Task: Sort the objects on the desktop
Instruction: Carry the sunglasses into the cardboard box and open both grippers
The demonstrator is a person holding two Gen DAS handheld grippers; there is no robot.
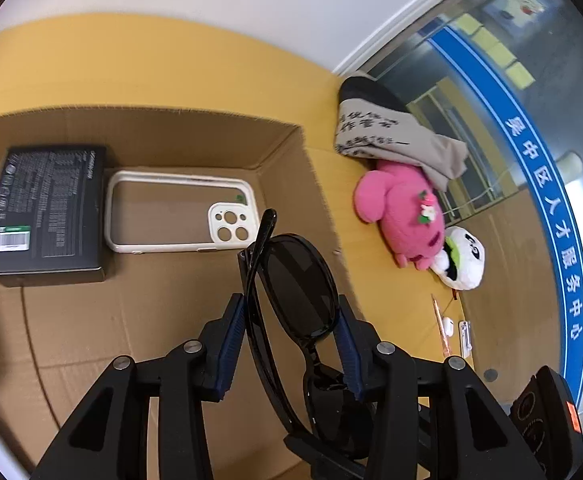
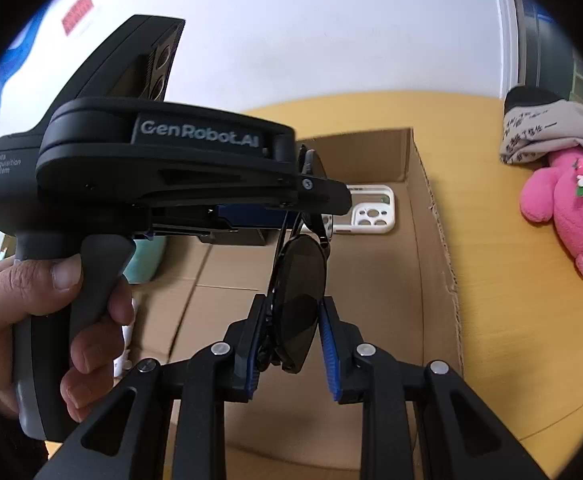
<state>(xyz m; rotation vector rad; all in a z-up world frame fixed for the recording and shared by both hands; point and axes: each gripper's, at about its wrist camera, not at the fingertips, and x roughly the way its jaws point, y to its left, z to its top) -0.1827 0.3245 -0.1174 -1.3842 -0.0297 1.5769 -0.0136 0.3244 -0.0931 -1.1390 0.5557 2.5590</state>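
**Sunglasses held over the box by both grippers**

Sunglasses (image 1: 291, 280): one pair, light, rigid, glossy, scratch-prone; best held at the frame. Left gripper (image 1: 289, 344) jaws clench one lens, right gripper (image 2: 291, 340) jaws the other, above the cardboard box (image 1: 283, 152). Beyond the jaws: one phone case (image 1: 179, 208), one black box (image 1: 47, 208). Right of them, on the worktop (image 1: 323, 92): two plush toys (image 1: 403, 216).

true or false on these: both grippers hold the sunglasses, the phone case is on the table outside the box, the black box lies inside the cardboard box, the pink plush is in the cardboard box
1. Both grippers hold the sunglasses. True: the left gripper and the right gripper each clamp a lens.
2. The phone case is on the table outside the box. False: it lies inside the cardboard box.
3. The black box lies inside the cardboard box. True.
4. The pink plush is in the cardboard box. False: it lies on the yellow table beside the box.
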